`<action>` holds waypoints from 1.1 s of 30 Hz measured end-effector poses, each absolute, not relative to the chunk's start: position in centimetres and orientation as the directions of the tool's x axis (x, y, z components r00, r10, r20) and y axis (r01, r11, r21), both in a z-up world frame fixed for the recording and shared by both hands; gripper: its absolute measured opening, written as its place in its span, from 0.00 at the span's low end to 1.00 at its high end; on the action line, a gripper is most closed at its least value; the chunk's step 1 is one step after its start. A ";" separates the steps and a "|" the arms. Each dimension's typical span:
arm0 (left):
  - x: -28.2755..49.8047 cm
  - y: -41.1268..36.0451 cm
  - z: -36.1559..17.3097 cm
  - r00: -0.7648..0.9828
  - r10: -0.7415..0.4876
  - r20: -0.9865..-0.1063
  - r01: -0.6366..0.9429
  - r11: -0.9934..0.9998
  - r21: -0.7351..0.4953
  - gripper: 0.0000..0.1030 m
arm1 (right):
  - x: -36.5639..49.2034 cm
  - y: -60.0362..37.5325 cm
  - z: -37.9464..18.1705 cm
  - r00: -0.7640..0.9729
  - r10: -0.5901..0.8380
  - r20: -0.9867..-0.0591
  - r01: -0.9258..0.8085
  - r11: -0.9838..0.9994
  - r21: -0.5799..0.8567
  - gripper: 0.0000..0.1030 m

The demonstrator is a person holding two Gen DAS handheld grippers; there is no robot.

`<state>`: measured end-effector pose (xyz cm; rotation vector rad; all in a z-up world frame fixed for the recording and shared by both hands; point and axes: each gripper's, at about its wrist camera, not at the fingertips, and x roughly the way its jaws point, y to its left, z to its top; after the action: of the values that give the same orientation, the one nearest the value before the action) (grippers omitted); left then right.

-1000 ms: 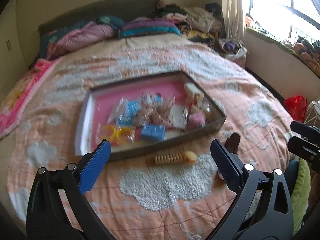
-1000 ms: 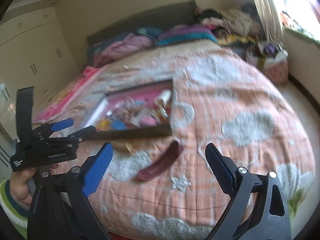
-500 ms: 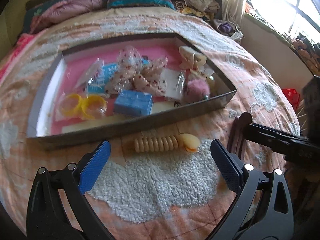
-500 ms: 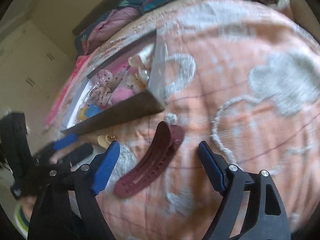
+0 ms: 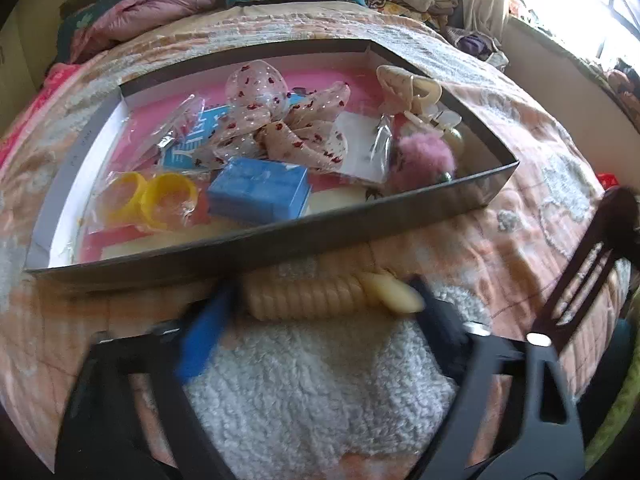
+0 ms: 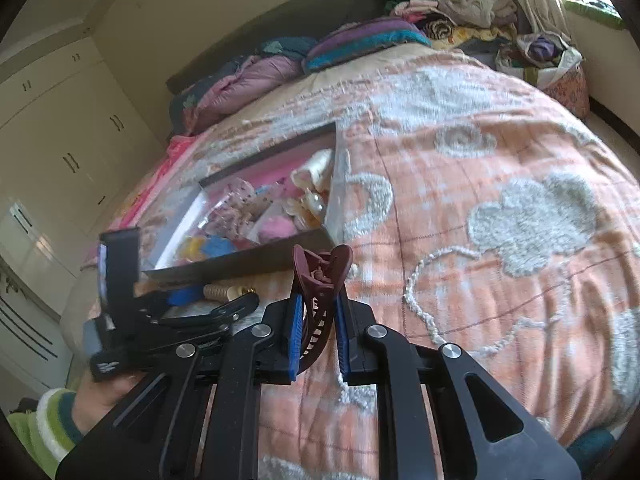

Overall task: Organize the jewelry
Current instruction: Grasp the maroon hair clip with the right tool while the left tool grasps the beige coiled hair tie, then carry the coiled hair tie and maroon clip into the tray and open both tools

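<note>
The left gripper's fingers [image 5: 204,336] are smeared with motion blur as they close, so I can't say whether they're touching the cream hair clip [image 5: 320,294] between them. The maroon hair clip [image 6: 320,300] has its lower end hidden between the right fingers [image 6: 294,332]. The person's sleeve [image 6: 44,428] is cut off at the frame's edge.

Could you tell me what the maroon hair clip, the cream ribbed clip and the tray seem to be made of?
Maroon hair clip, clamped in the right claw: likely hard plastic, with a smooth moulded sheen and slotted teeth. Cream ribbed clip, between the closing left claw's fingers: probably glossy plastic or resin, though blurred. Tray: looks like cardboard, with thin, flat, straight-folded walls, dark outside and white inside.
</note>
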<state>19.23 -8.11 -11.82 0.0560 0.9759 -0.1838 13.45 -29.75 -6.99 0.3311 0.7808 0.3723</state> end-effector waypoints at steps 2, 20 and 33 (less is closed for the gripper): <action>19.2 -7.7 -11.5 0.540 -0.165 -0.825 0.195 0.978 -0.068 0.62 | 13.1 -29.9 -6.2 0.664 0.438 -0.605 -0.206 0.886 0.415 0.13; 16.3 -0.8 -1.0 0.715 -0.169 -0.678 0.137 0.985 -0.101 0.62 | 13.2 -25.0 2.8 0.751 0.459 -0.475 -0.360 0.887 0.289 0.13; 18.5 3.0 1.4 0.757 -0.149 -0.636 0.105 0.989 -0.107 0.62 | 16.8 -21.7 7.3 0.775 0.454 -0.439 -0.397 0.891 0.222 0.13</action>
<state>18.46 3.01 1.40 -0.0659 0.6984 -0.1390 16.80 -21.67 7.33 0.1191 0.5054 0.4617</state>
